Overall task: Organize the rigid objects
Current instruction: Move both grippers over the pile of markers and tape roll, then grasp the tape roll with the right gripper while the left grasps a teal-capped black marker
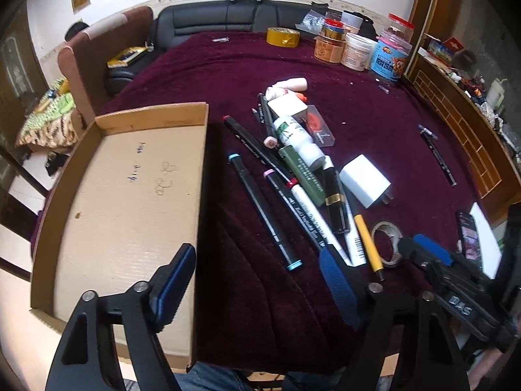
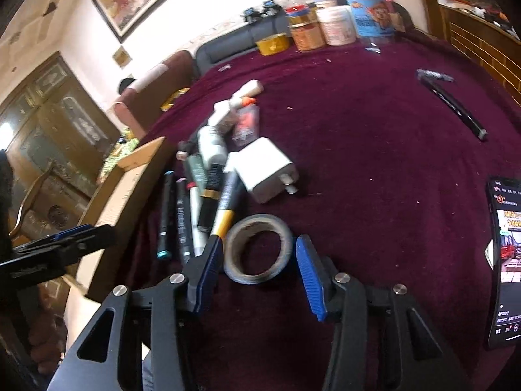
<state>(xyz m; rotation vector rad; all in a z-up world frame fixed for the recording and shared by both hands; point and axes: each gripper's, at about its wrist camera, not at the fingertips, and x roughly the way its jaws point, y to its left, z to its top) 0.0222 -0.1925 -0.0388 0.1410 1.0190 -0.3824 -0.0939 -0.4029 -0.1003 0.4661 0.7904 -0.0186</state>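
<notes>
Maroon cloth covers the counter [image 2: 374,150]; a grey, worn tape roll [image 2: 259,249] sits between the right hand-held gripper [image 2: 259,257]'s unclenched blue pads; the left hand-held gripper [image 1: 257,280] is released, marked "DAS".

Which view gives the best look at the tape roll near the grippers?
The right wrist view: the tape roll lies whole between the right gripper pads, its core visible. In the left wrist view it sits small near the edge, partly hidden behind the right gripper.

From my right wrist view the phone [image 2: 506,260] is cut off at the picture's right edge. The yellow pen [image 2: 224,220] and pile beside it are smeared. In my left view, the cardboard tray's [image 1: 123,195] near corner hides behind a finger [image 1: 172,290].
</notes>
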